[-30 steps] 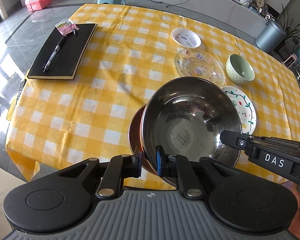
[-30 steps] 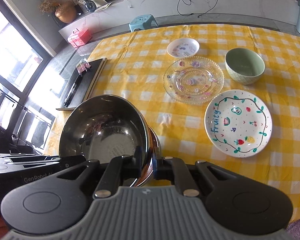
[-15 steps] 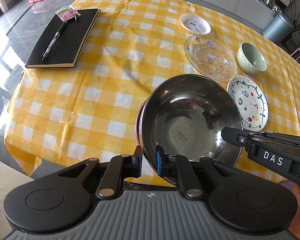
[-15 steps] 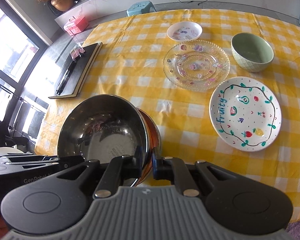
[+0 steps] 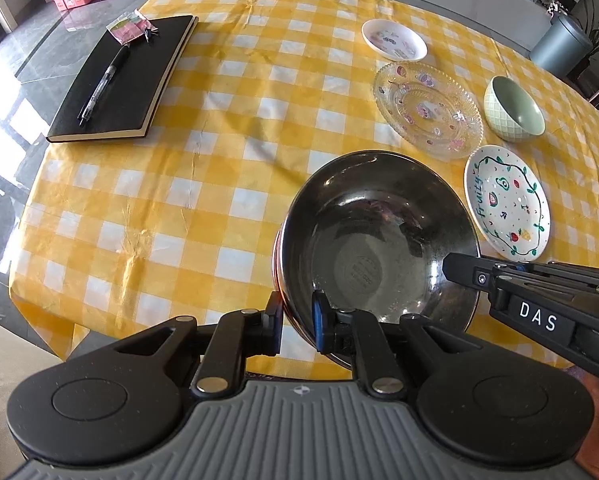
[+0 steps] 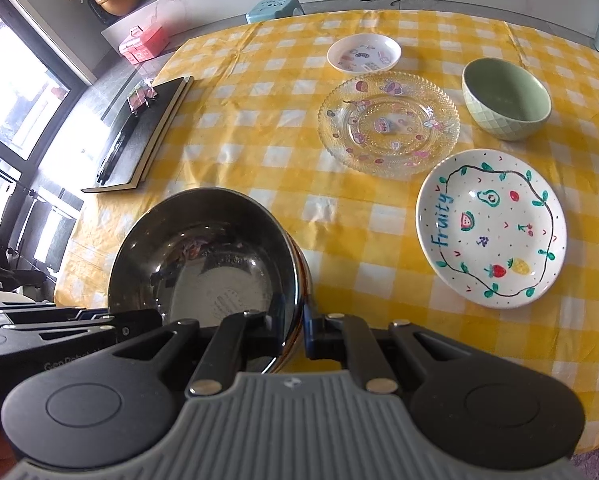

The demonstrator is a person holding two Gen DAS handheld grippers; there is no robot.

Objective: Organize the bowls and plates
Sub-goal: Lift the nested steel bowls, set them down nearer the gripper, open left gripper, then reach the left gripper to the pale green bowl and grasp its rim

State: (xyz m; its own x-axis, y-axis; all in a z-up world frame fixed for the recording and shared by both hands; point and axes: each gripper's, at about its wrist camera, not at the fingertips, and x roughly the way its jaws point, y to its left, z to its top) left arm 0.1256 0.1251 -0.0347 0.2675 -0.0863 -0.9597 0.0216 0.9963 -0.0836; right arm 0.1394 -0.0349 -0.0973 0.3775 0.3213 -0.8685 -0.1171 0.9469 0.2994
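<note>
— Steel bowl [image 5: 375,236], that's the big thing here, held up over the near edge of the yellow checked tablecloth [image 5: 219,184], pinched from both sides.

— By which hand?

— Both. The left gripper [image 5: 295,322] has its jaws nearly closed on the near-left rim, one pad inside, one outside. The right gripper [image 6: 295,334] is clamped just as tight on the opposite rim. The bowl hangs between them, tilted a little, open side up.

— Only one bowl?

— A coppery edge shows under the rim, so something may be nested beneath; I cannot tell what.

— What lies ahead of it?

— To the right and beyond: the glass plate [image 6: 387,124], then the "Fruity" plate [image 6: 491,228] nearest, the green bowl [image 6: 505,98] behind that, and the small white dish [image 6: 363,54] farthest.

— Anything blocking?

— Not directly below, I'd judge. The black notebook [image 5: 123,80] with its pen [image 5: 103,84] sits well off to the left.
</note>
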